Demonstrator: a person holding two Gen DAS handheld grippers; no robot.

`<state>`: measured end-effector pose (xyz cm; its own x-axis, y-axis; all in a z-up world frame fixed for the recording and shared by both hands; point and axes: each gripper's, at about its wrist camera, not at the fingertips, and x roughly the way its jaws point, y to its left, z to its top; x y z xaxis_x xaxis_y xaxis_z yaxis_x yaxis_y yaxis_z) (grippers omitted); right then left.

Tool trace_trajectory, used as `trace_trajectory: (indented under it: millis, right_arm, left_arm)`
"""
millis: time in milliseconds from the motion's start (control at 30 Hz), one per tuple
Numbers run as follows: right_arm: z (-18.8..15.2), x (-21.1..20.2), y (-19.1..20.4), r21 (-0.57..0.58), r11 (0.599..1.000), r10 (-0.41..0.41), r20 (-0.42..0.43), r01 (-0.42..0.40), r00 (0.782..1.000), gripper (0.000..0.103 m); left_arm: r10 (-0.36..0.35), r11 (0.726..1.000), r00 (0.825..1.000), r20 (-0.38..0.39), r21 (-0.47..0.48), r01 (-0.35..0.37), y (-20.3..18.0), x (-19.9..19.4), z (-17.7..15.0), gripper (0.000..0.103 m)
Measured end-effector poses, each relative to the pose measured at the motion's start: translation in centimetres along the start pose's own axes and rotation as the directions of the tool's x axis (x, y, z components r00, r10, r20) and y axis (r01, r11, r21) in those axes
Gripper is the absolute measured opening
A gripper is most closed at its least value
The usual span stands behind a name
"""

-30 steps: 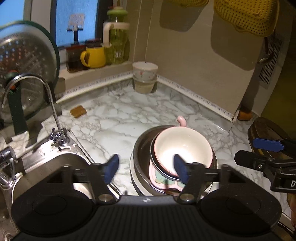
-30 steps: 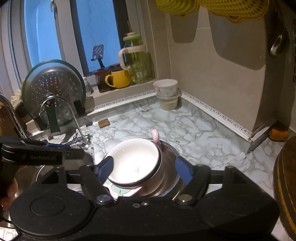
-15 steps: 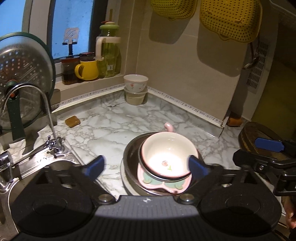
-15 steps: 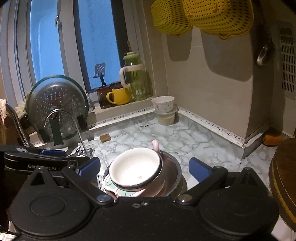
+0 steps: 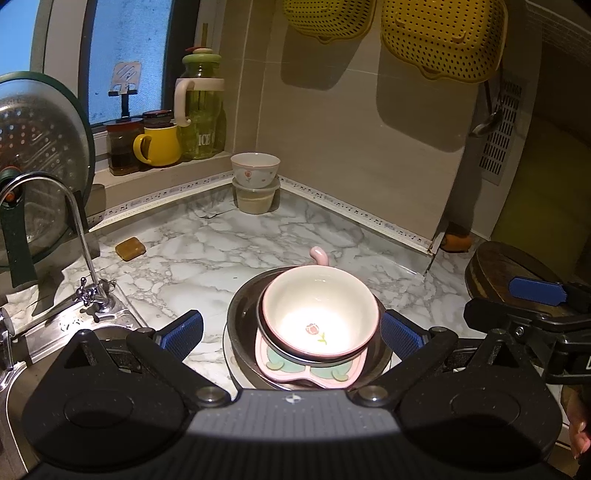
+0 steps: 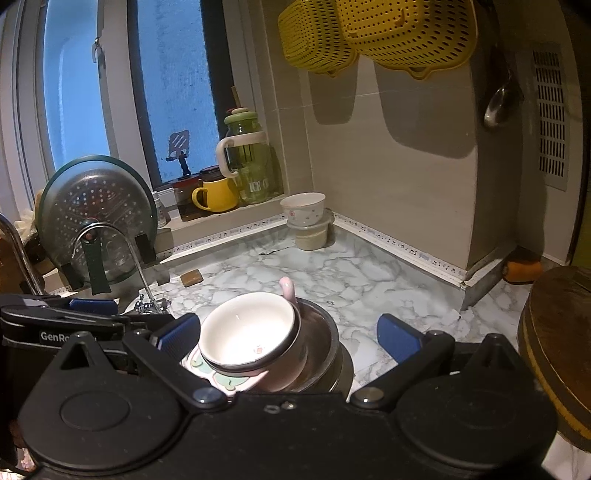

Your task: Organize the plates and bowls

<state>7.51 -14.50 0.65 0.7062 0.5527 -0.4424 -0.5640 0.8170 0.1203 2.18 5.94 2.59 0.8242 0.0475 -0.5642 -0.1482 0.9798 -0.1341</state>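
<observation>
The green glass jar (image 6: 254, 173) on the windowsill reads "ICE", cut off after that. The left gripper (image 6: 88, 334), at the frame's left edge, shows "GenRo", the rest hidden.

A yellow mug (image 5: 158, 145) and green jar (image 5: 201, 110) stood on the windowsill. Yellow colanders (image 6: 373, 33) hung on the wall. A faucet (image 5: 74, 236) rose at the countertop's left edge.

Left gripper (image 5: 291, 334) with blue-padded fingers spread wide and level, nothing between them, right gripper (image 6: 289, 336) likewise spread wide, empty, the two side by side, facing forward
</observation>
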Motion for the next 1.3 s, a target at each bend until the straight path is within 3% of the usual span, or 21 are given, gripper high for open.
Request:
trace_trajectory:
  millis: [967,1300]
  right_arm:
    - [-0.3,0.0,-0.1,0.016,1.000,-0.006,-0.044,0.007,0.999,0.103]
    - [-0.2,-0.3,-0.5,0.038,0.999,-0.026,-0.032,0.027,0.999,0.103]
  left_arm:
    - [-0.007,0.999,0.999,-0.047,0.032,0.008,-1.1,-0.1,-0.3,0.103]
    - [0.004,0.998,1.000,-0.016,0.062,-0.003,-1.7,-0.4,-0.1,0.103]
